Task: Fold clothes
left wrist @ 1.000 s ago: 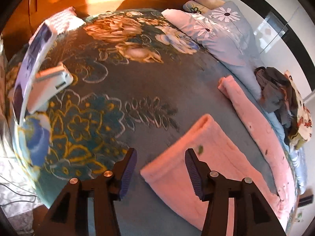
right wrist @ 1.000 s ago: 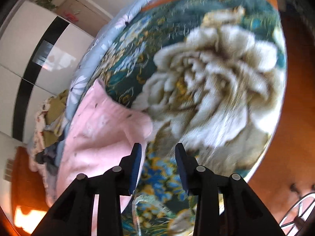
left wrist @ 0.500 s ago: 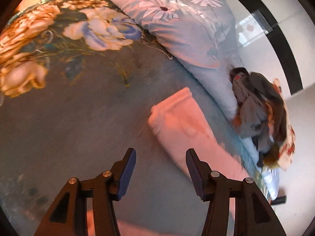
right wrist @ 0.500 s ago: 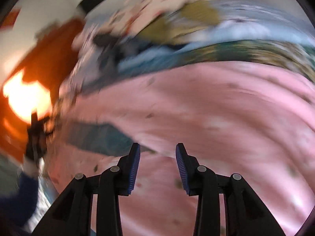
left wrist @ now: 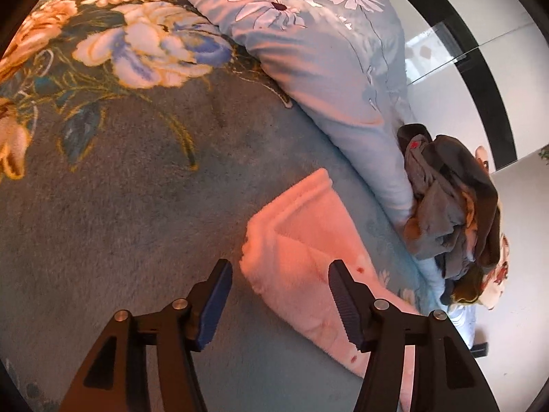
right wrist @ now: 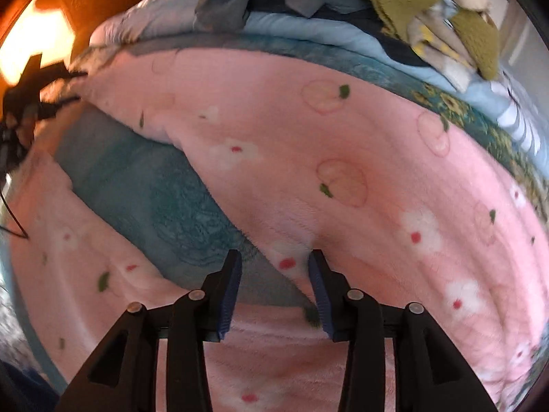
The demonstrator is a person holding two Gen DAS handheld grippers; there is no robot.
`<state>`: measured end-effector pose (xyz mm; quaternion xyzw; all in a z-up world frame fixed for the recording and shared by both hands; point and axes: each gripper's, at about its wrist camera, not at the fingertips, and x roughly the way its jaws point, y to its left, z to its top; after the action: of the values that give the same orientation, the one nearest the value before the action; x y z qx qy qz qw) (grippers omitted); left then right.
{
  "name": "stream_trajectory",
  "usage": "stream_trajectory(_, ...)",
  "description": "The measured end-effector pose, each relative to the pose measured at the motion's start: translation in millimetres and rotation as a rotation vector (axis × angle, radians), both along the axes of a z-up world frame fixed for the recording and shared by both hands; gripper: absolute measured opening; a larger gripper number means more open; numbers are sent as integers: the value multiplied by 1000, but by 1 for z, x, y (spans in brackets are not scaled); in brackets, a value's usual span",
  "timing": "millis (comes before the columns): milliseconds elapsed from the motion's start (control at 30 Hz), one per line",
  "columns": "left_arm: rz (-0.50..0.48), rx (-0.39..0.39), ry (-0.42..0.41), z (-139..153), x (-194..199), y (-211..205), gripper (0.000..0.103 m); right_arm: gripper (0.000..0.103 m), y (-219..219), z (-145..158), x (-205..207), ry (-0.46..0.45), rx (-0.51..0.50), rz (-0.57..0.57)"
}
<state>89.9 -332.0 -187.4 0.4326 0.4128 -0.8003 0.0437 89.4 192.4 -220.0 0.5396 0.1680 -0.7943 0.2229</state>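
— Where's the pink garment (left wrist: 302, 240) lying?

— Spread on the flowered blanket (left wrist: 120, 171) that covers the bed. From the left side you see one end of it with a folded edge, close to the blue daisy pillow (left wrist: 326, 51). A heap of grey clothes (left wrist: 446, 206) sits past the pillow, near the white wall.

— And the left gripper (left wrist: 279, 300)?

— Its jaws stand wide apart above that end of the garment, with nothing between them that they grip. The right-hand finger (left wrist: 345, 305) shows in front of the pink fleece; the other is over bare blanket.

— The right gripper (right wrist: 274, 292)?

— Partly open, low over the garment (right wrist: 308, 154). An edge of the pink fleece runs up between the two pads, but I see space on the left side, so it isn't clamped. Teal blanket (right wrist: 144, 189) shows in the gap between two pink parts.

— Anything else over there?

— Olive and grey clothes (right wrist: 446, 17) stacked along the far side.
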Motion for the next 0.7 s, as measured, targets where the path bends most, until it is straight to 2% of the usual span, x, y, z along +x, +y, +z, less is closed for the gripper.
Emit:
stream_trajectory(167,11,45,15,-7,-2,-2,61,44,-12,-4,10,61,111,55)
stream_trajectory(233,16,43,28,-5,-1,-2,60,31,-12,-3,10,78,138,48)
stream_trajectory(267,17,42,32,-3,-2,-1,58,18,-12,-2,8,85,148,36)
stream_trajectory(300,20,41,27,-3,-4,-1,48,10,-12,-1,5,91,155,21)
stream_trajectory(333,24,41,18,-2,-7,-1,32,9,-8,2,2,90,141,0)
stream_trajectory(433,31,38,20,8,-18,2,15,5,4,17,-7,88,68,-53)
stream_trajectory(533,28,36,69,31,-32,5,10,3,19,55,-18,151,-24,-125)
stream_trajectory(633,-19,-19,205,87,-38,14,10,1,39,109,-19,270,-139,-189)
stream_trajectory(700,-60,-44,273,111,-27,19,10,1,43,133,-9,319,-187,-179)
